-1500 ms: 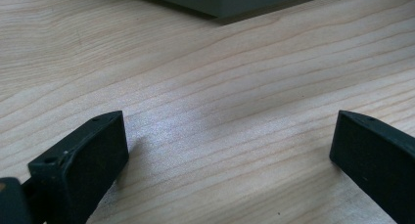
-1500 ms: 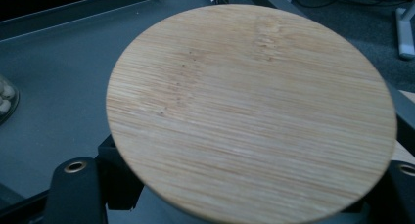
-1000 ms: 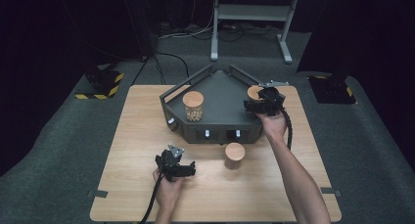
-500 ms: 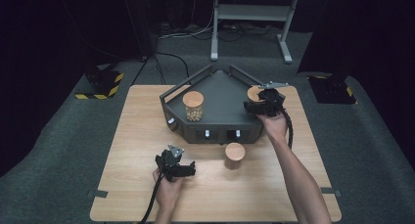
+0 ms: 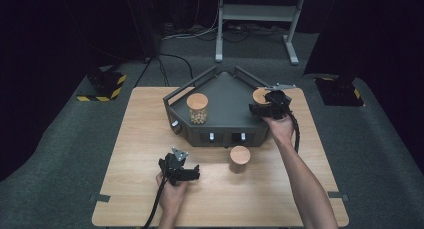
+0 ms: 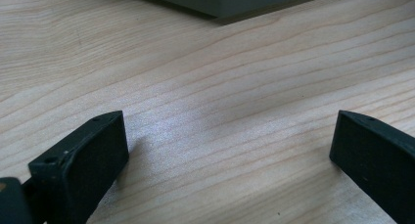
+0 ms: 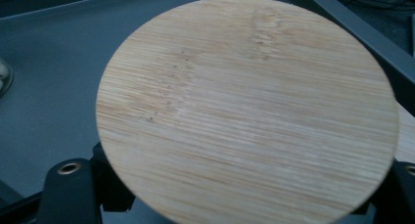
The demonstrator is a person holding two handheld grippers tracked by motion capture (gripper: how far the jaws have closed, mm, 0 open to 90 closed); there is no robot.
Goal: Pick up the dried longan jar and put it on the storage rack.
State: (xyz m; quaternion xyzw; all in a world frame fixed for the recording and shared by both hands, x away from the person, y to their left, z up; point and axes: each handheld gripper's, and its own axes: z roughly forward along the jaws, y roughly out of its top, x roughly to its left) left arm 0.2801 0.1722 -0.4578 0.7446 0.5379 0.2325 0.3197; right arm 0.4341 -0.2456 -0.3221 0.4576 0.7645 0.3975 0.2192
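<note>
Placing lidded jars on the dark grey tray looks about two-thirds done, judging by where they stand: of three bamboo-lidded jars, one with pale contents stands at the tray's left, a second jar sits at its right edge between the right gripper jaws, which have just been opening, and a third jar waits on the wooden table. Resting nearby, the left gripper gapes wide and empty.

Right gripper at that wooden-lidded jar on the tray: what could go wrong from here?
The right gripper has just been opening around the wooden-lidded jar, which sits near the grey tray's right rail. Pulling back askew could nudge or tip it. The jar of nuts stands farther left, probably safe.
</note>
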